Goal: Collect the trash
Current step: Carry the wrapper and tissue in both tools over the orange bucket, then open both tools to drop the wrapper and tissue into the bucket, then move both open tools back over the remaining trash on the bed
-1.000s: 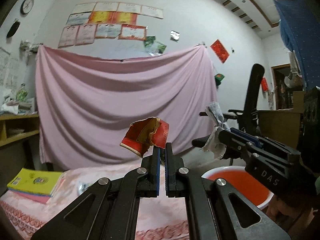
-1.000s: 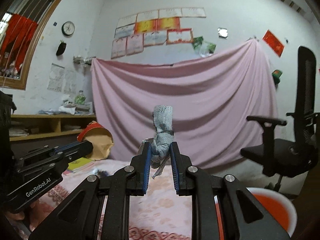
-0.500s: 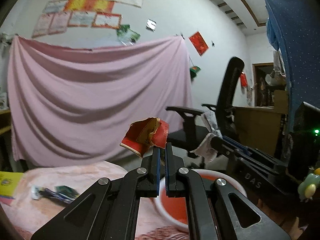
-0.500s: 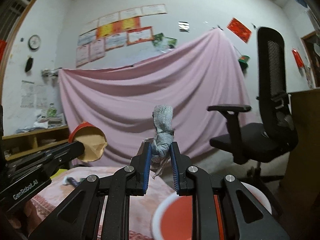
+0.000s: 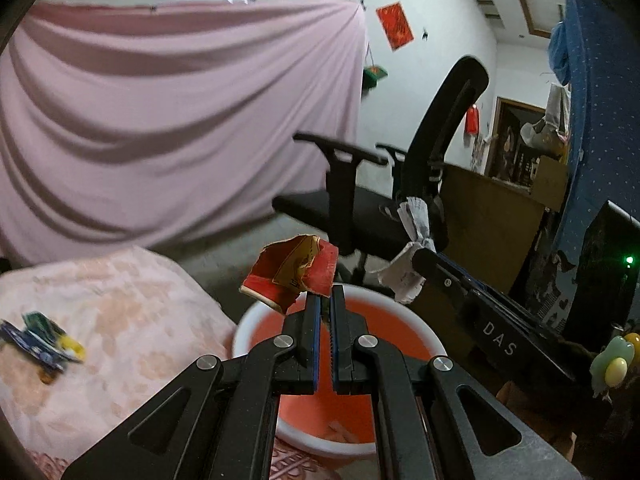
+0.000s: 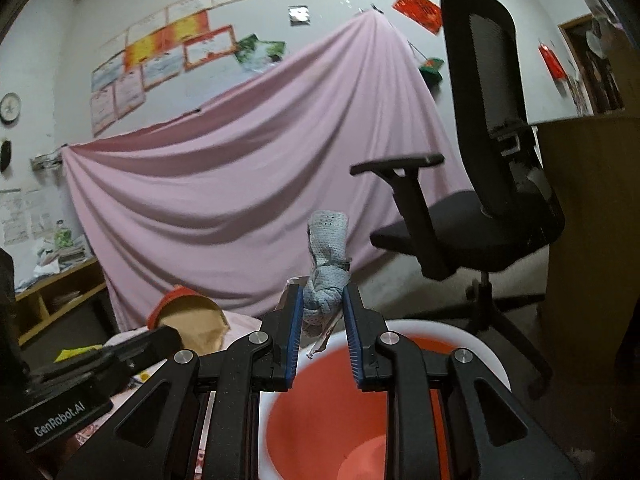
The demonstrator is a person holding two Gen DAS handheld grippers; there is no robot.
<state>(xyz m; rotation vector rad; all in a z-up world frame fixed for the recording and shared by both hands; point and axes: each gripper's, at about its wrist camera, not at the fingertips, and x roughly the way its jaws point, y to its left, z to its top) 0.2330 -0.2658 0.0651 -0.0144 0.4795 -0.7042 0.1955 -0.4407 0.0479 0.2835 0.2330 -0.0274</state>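
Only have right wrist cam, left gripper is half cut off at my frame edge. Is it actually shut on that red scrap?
Observer: Yes. The left wrist view shows the left gripper pinched shut on the lower edge of the red scrap, with the bucket just below it in frame.
Operator: Any trash on the bed?
Observer: One blue-green wrapper lies on the pink bedspread, left of the bucket.
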